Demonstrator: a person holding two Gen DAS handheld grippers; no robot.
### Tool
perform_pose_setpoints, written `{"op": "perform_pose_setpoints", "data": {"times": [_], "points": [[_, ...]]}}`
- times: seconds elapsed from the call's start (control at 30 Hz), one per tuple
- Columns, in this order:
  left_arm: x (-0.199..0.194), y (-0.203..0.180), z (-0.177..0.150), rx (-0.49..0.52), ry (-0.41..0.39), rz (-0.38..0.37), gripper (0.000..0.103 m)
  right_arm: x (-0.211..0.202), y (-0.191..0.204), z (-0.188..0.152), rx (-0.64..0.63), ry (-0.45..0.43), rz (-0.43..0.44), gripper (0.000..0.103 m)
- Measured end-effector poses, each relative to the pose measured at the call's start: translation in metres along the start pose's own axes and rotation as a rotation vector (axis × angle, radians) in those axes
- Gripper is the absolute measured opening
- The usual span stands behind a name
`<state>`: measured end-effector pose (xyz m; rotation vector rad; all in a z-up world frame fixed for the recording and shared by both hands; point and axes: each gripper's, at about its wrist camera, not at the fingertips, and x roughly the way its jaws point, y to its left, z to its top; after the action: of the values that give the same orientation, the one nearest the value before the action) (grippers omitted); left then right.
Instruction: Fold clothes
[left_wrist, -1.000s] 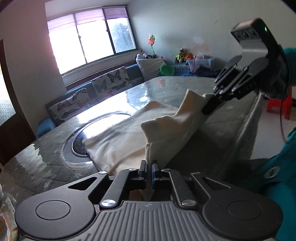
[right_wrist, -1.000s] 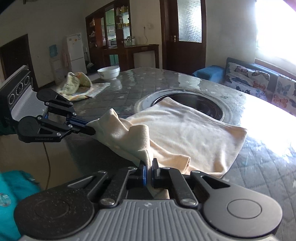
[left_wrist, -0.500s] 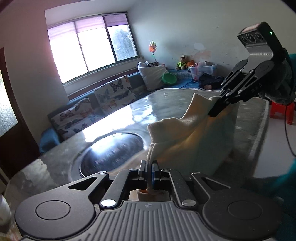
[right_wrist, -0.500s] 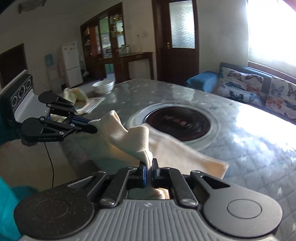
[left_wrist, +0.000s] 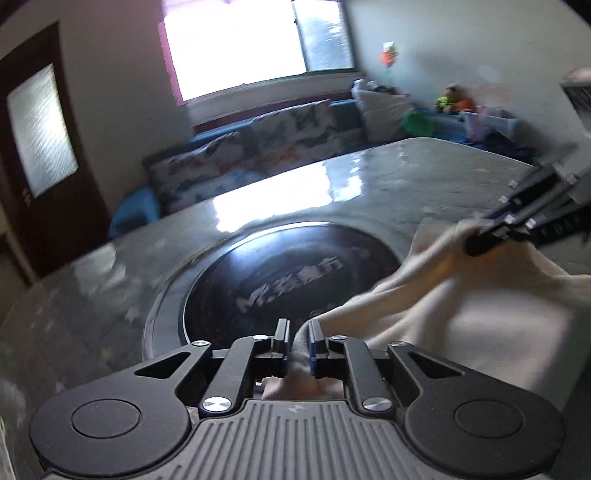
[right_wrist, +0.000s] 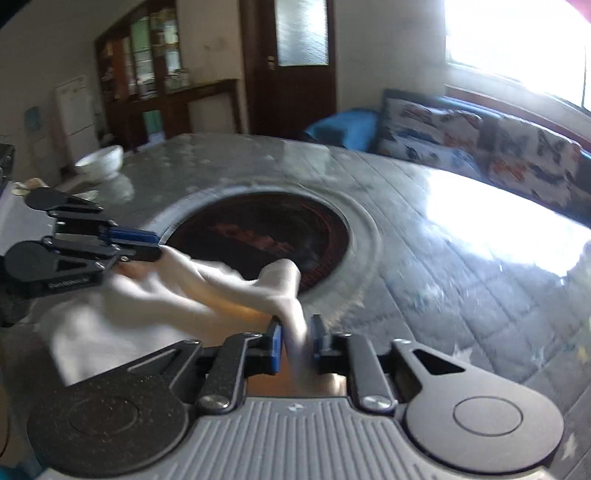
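Observation:
A cream cloth (left_wrist: 461, 317) lies folded over the near part of the quilted table, beside the round dark inset (left_wrist: 295, 273). My left gripper (left_wrist: 298, 334) has its jaws a little apart, with a corner of the cloth loose between them. My right gripper (right_wrist: 297, 334) is likewise parted around the other corner of the cloth (right_wrist: 184, 291). Each gripper shows in the other's view, the right one (left_wrist: 476, 245) at the cloth's far corner, the left one (right_wrist: 147, 245) likewise. Both views are motion-blurred.
The grey quilted table (right_wrist: 424, 240) has a round dark inset (right_wrist: 258, 236) in its middle. A white bowl (right_wrist: 99, 161) and a bundled cloth sit at its far left end. A butterfly-print sofa (left_wrist: 258, 147) runs under the window.
Both grippers have carried the lifted cloth edge forward and down over the table, folding the cloth. Their jaws, shut on the corners before, now stand slightly apart.

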<state>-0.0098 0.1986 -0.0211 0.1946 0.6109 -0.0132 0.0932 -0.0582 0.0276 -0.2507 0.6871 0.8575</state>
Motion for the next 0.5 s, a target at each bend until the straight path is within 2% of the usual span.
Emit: {"op": "perform_pose_setpoints", "data": {"times": [0.07,0.13,0.2,0.33,0.4,0.5], "points": [[-0.006,0.004,0.0,-0.011,-0.003,0.046,0.021,0.014,-0.005,-0.005,0.028,0.008,-0.025,0.021],[-0.015,0.004,0.001,-0.014,-0.015,0.095,0.021,0.003,-0.006,-0.009,0.047,-0.016,-0.039,0.022],[-0.031,0.002,0.001,-0.043,-0.029,0.098,0.021,-0.006,-0.009,-0.015,0.077,-0.026,-0.038,0.022],[-0.063,-0.018,-0.003,-0.096,-0.052,0.035,0.021,-0.013,-0.021,-0.03,0.155,-0.018,-0.04,0.022],[-0.077,-0.031,-0.007,-0.118,-0.068,-0.019,0.021,-0.016,-0.024,-0.034,0.199,-0.024,-0.034,0.026],[-0.091,-0.058,-0.013,-0.074,-0.081,-0.114,0.021,-0.023,-0.032,-0.04,0.261,-0.053,-0.03,0.03]]}}
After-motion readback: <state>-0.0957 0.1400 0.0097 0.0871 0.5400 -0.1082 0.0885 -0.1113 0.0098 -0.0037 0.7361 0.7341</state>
